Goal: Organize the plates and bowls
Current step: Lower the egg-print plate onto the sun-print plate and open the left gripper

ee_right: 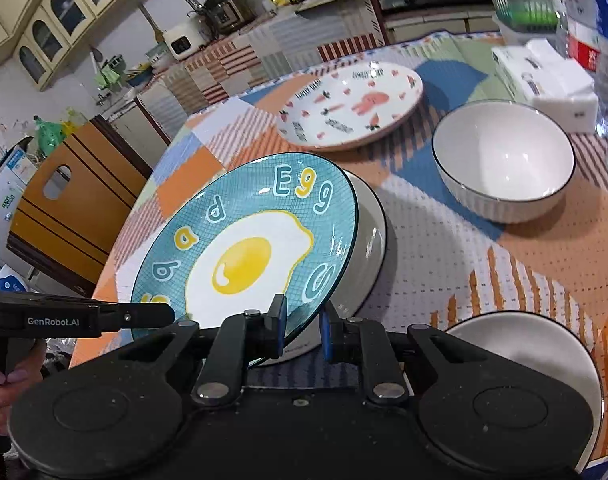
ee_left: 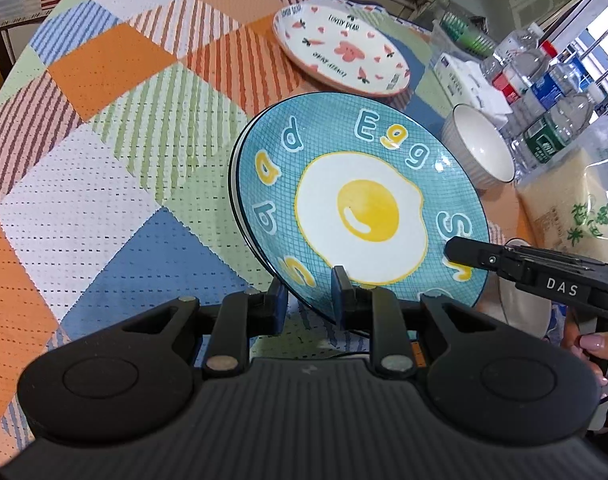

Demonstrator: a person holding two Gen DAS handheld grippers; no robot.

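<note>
A blue plate (ee_left: 359, 208) printed with a fried egg hangs tilted above the checked tablecloth, held by both grippers. My left gripper (ee_left: 307, 294) is shut on its near rim, and the right gripper (ee_left: 455, 250) grips the rim at the right. In the right wrist view the right gripper (ee_right: 302, 318) pinches the blue plate (ee_right: 244, 252) at its lower edge, with the left gripper (ee_right: 166, 315) reaching in from the left. A white dish (ee_right: 369, 240) sits just behind and under the plate. Farther back lie a pink-patterned plate (ee_right: 351, 108) and a white ribbed bowl (ee_right: 503, 160).
Another white bowl (ee_right: 543, 348) sits close at the lower right. Water bottles (ee_left: 543, 92), a tissue pack (ee_right: 543, 76) and a rice bag (ee_left: 571, 216) crowd the table's right side. A wooden chair (ee_right: 76, 200) stands past the left edge. The pink-patterned plate (ee_left: 343, 48) lies far back.
</note>
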